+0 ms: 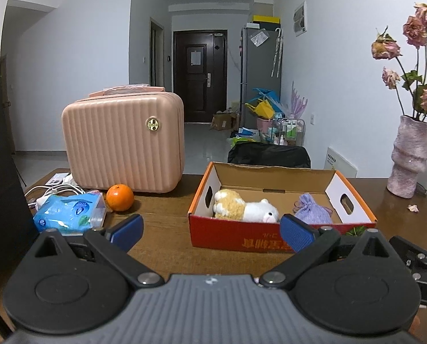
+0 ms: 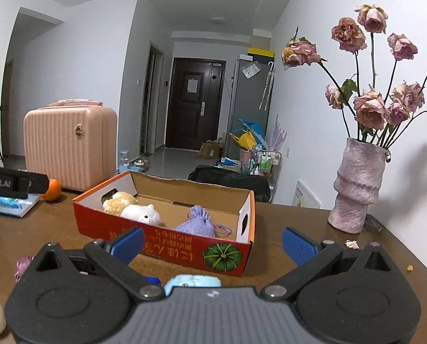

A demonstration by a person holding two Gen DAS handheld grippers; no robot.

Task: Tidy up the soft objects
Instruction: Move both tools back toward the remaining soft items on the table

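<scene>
Right wrist view: right gripper [image 2: 213,246] hangs low over the wooden table [image 2: 299,218], fingers spread wide, nothing between the blue pads [image 2: 298,248]. A pale blue soft item [image 2: 193,282] lies directly under and just short of the fingertips, at the near edge of the view, half hidden by the gripper body. Only its top shows; its long axis looks to run left to right, across the line of the fingers, though too little is visible to be sure. A small mauve soft thing [image 2: 23,266] sits at near left on the table, mostly cut off.

The cardboard box [image 2: 167,239] stands just beyond the blue item, open side up, its long side running left to right. Inside, a plush toy [image 2: 133,209] lies at the left end and a lilac drawstring pouch [image 2: 197,223] toward the right.

Left wrist view: left gripper [image 1: 210,232] is also wide open and empty, facing the box from the near side; the blue item does not show here.

Judgement: the right gripper is the nearer one. The coming move likely needs a short drop straight down onto the blue item, then a lift forward over the near wall of the box.
</scene>
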